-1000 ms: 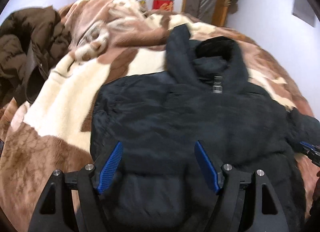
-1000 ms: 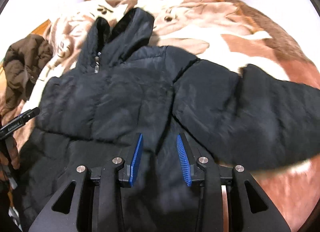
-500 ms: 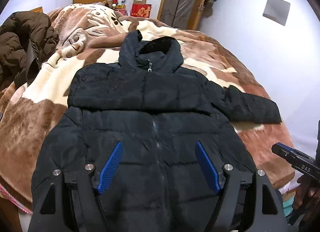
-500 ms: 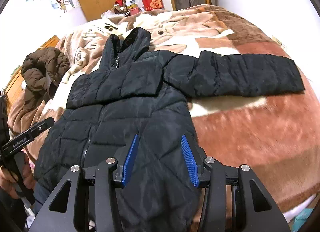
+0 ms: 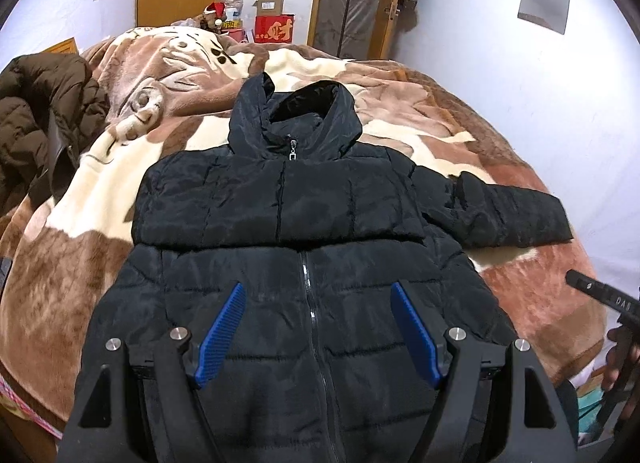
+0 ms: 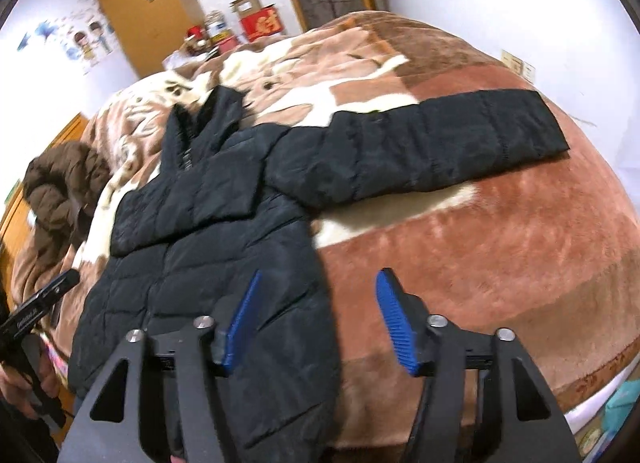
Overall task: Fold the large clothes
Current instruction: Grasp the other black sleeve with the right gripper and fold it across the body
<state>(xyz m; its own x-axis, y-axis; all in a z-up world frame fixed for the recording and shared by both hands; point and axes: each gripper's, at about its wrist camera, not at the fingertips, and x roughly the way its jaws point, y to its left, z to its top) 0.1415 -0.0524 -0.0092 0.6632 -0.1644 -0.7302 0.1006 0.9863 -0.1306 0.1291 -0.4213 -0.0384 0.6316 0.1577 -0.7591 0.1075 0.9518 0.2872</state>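
A bed under a plush brown-and-cream blanket (image 5: 80, 263) carries a black quilted hooded jacket (image 5: 288, 247), front up and zipped. Its long axis runs away from me, hood at the far end, one sleeve (image 6: 420, 151) stretched straight out sideways. My left claw (image 5: 316, 331) hovers wide above its hem; my right claw (image 6: 316, 323), jaws just spread, holds nothing.

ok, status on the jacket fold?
Left gripper open, empty. Right gripper open, empty, just widened. Black puffer jacket flat on brown blanket, one sleeve out. Nothing in the way.
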